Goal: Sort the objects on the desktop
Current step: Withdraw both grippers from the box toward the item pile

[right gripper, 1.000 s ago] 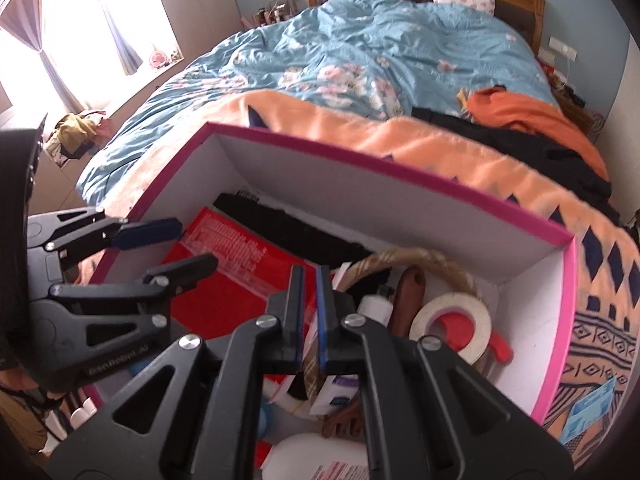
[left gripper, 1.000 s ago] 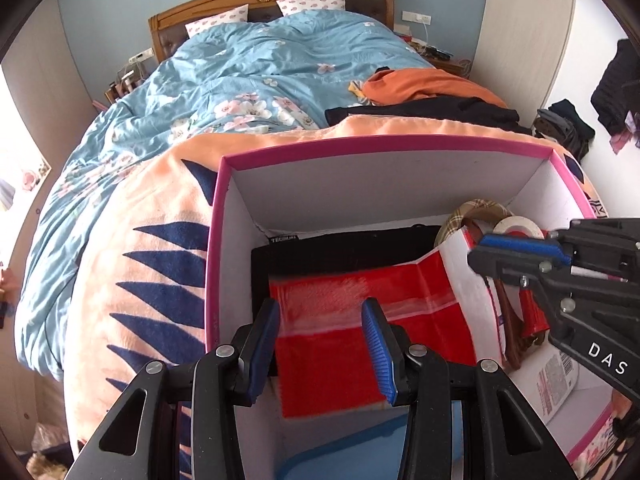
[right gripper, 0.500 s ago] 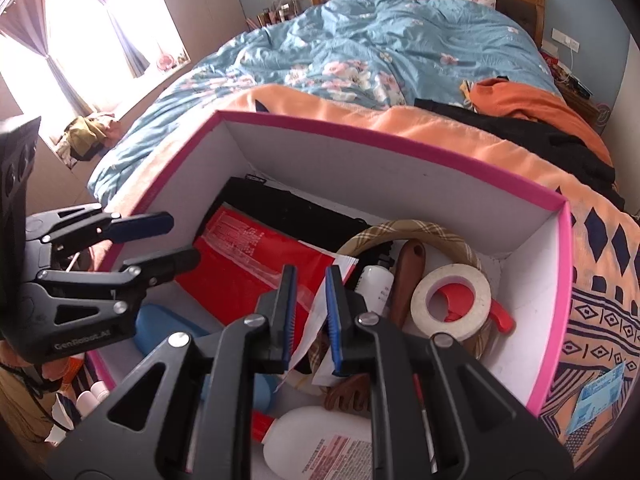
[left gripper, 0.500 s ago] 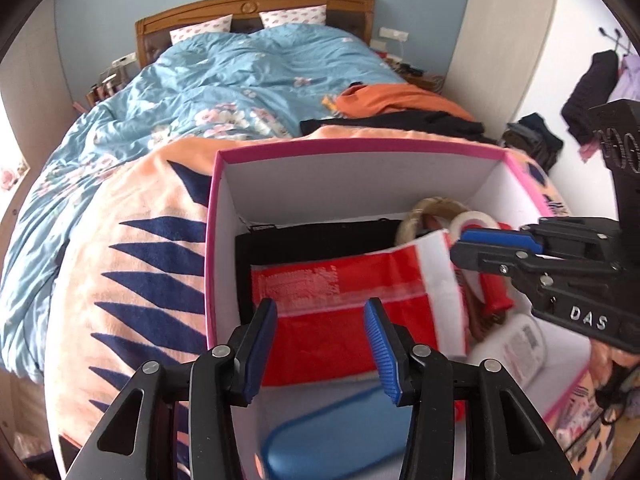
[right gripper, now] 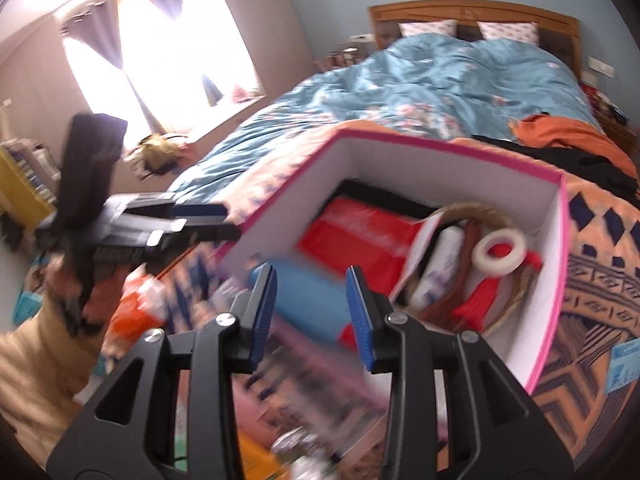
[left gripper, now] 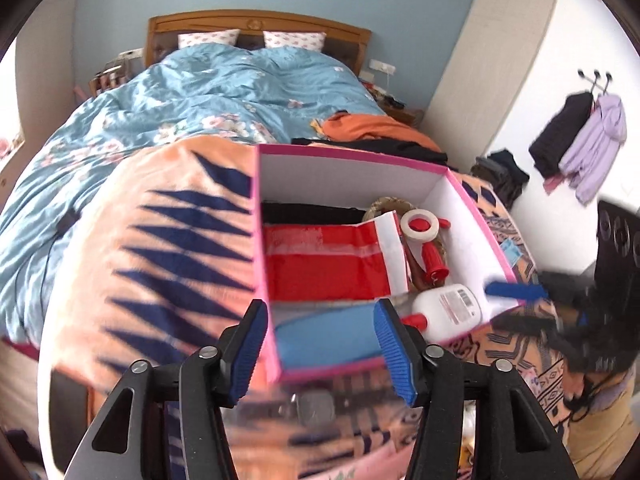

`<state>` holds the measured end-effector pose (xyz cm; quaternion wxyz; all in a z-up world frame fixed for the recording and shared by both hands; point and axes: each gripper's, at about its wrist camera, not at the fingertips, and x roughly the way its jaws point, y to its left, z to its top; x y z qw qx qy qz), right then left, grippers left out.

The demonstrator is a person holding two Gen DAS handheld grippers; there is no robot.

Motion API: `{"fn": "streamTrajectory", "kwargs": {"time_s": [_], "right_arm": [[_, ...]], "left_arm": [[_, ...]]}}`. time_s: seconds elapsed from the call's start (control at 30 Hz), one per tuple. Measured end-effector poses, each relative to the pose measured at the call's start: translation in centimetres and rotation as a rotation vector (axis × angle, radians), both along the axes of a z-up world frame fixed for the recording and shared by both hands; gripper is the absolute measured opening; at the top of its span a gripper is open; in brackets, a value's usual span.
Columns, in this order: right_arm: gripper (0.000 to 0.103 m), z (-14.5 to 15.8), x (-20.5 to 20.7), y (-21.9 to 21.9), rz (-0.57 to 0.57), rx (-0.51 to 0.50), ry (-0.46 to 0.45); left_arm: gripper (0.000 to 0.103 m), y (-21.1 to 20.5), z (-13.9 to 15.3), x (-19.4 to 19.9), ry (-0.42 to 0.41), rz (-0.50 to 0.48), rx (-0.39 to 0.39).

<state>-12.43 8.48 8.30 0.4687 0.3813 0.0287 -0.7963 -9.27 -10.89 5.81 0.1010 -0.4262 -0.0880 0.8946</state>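
Left tongs (left gripper: 320, 344): jaws spread wide, nothing between the blue pads. Right tongs (right gripper: 314, 312): also spread apart, holding nothing. Both views blurred toward the bottom edge, so the clutter nearest the cameras is unreadable.

Pink-rimmed box (left gripper: 352, 156) with white inner walls sits on the orange and navy patterned blanket (left gripper: 160, 248), directly ahead of the left tongs; its near edge lies just beyond the left pads. In the right wrist view the same box (right gripper: 440, 148) is ahead and to the right of the right tongs.

Box contents, relative to the left tongs:
- blue case (left gripper: 324, 336), nearest, between the two pads in line of sight
- red plastic bag (left gripper: 324, 264), just beyond the blue case, with a white flap turned up on its right side
- black item (left gripper: 312, 213) past the bag, against the far wall (identity unclear)
- white tape roll (left gripper: 420, 224), ahead and right, resting on a woven ring (left gripper: 384, 205)
- white bottle (left gripper: 448, 310) with red cap, lying on its side at the near right corner

Right tongs appear at the right edge of the left view, beside the box's right wall. Bed with blue floral duvet (left gripper: 208, 96) lies beyond the box.
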Motion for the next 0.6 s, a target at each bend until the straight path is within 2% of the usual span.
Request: {"fn": "streamTrajectory", "kwargs": {"time_s": [0.2, 0.27, 0.4, 0.47, 0.57, 0.6], "right_arm": [[0.038, -2.1, 8.3, -1.2, 0.241, 0.024, -0.026], [0.038, -3.2, 11.1, -2.1, 0.339, 0.035, -0.056], [0.038, -5.9, 16.7, -4.6, 0.526, 0.117, -0.09], [0.039, -7.4, 18.8, -5.4, 0.597, 0.139, -0.126], [0.053, -9.3, 20.8, -6.4, 0.664, 0.181, -0.194], [0.053, -9.8, 21.8, -6.7, 0.689, 0.214, -0.193]], "left_arm": [[0.06, -1.4, -1.1, 4.3, 0.005, 0.057, 0.025], [0.06, -1.9, -1.7, 5.2, 0.002, 0.068, 0.065], [0.06, -2.5, -3.2, 6.8, 0.005, 0.119, 0.083], [0.06, -3.2, -3.9, 7.5, -0.003, 0.129, 0.137], [0.06, -4.1, -4.8, 8.2, -0.016, 0.159, 0.163], [0.06, -4.3, -5.1, 8.5, -0.017, 0.172, 0.153]]}}
